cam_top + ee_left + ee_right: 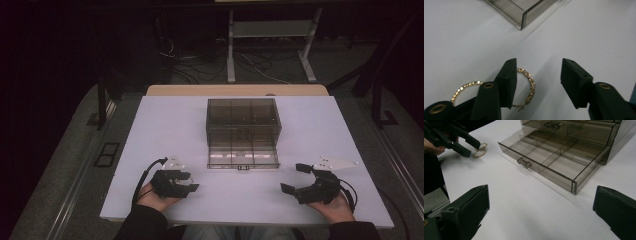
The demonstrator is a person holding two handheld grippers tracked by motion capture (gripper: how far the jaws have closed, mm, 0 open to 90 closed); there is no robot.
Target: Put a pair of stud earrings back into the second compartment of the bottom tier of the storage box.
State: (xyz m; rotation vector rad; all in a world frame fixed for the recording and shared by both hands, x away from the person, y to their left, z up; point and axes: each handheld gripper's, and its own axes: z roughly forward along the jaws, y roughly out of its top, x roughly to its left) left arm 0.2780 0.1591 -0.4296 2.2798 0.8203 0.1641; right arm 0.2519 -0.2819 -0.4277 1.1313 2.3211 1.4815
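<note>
Earrings [530, 81]: two gold hoops with small stones, flat on the white table [300, 125], near its front left, well left of the open drawer [541, 161] of the smoky clear box [243, 120].
Second hoop: [465, 87] lies to the camera-left of the first, partly hidden behind my tool.
Left gripper [537, 83]: my tool for this step. Jaws about half apart, holding nothing; pads not pressing on either hoop.
Key relation: the nearer hoop lies at the inner face of the camera-left jaw, its far arc inside the gap, its near part under that jaw. So the hoop sits off-centre, toward that jaw, not midway.
Hoop plane: flat on the table, no long axis to speak of; a pinch must catch the thin rim across the wire.
Nearer hand: left, clearly. In the right gripper view both hoops [480, 150] lie just beyond the left jaw tips.
Right gripper [541, 215]: jaws wide apart, empty, resting at front right, well apart from the hoops.
Judgement: shift slightly toward the camera-left jaw's side before closing, else the rim may slip out.
Drawer: bottom one pulled out, compartments look empty.
</note>
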